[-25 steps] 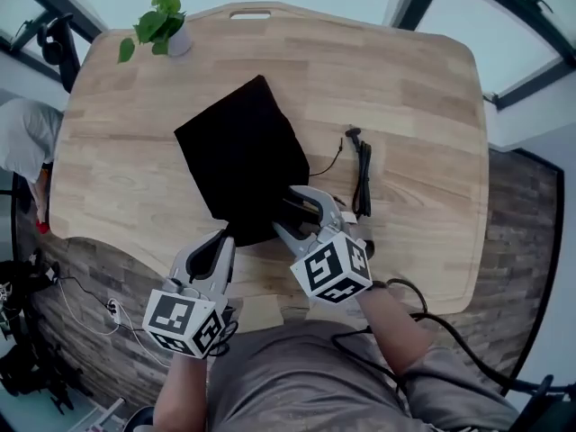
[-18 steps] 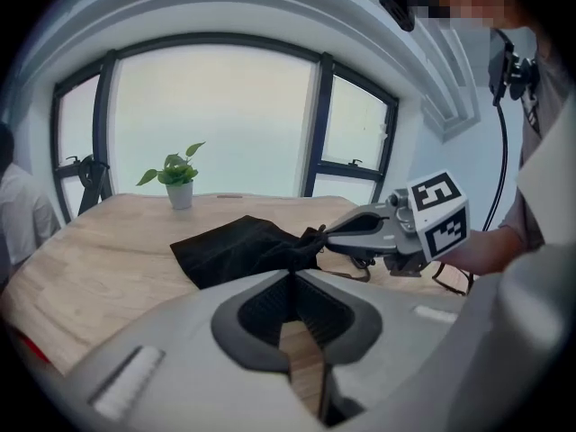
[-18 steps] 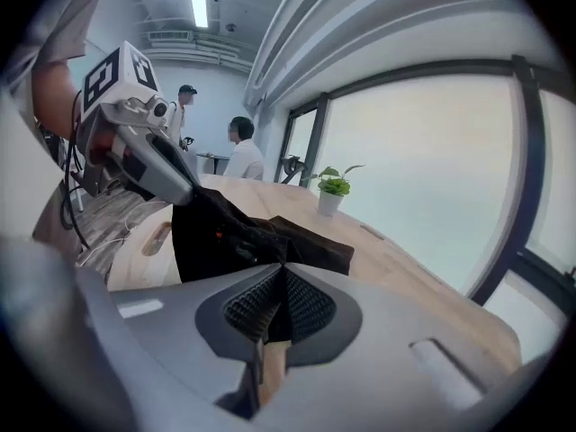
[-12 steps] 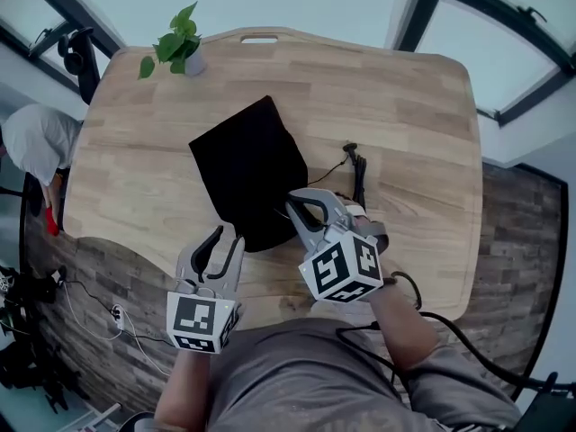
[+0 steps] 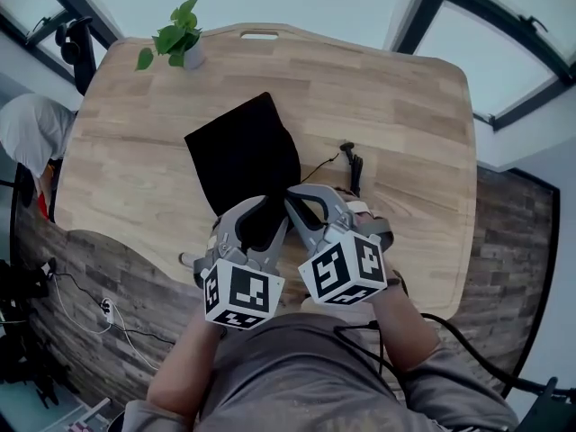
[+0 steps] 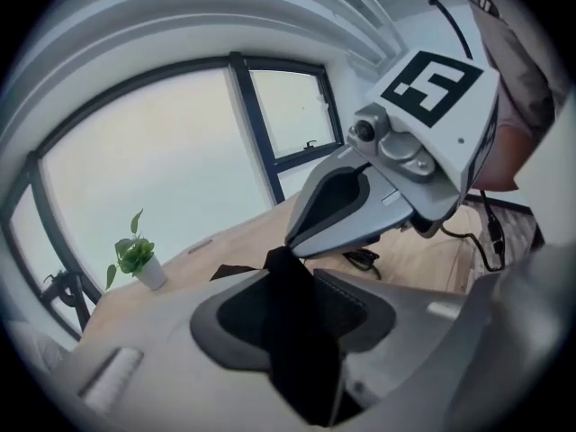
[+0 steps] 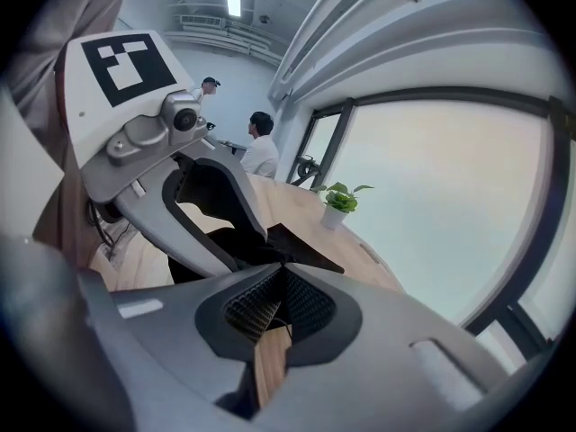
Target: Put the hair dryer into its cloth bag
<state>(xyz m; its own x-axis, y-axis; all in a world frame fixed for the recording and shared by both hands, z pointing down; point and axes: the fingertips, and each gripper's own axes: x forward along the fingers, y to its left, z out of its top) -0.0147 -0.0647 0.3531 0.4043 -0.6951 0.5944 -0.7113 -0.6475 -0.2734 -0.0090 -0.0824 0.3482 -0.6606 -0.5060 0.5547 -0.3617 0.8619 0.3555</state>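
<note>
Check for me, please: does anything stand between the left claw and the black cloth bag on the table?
Nothing visible does. The near edge of the cloth bag lies between the parted jaws of the left claw. The right claw is shut on that same edge beside it. The black cable lies to the right of the bag.

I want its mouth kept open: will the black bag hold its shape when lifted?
Probably floppy: the cloth bag lies flat, and its edge drapes from the right claw. Likely light, so it may slide on the smooth wooden table.
</note>
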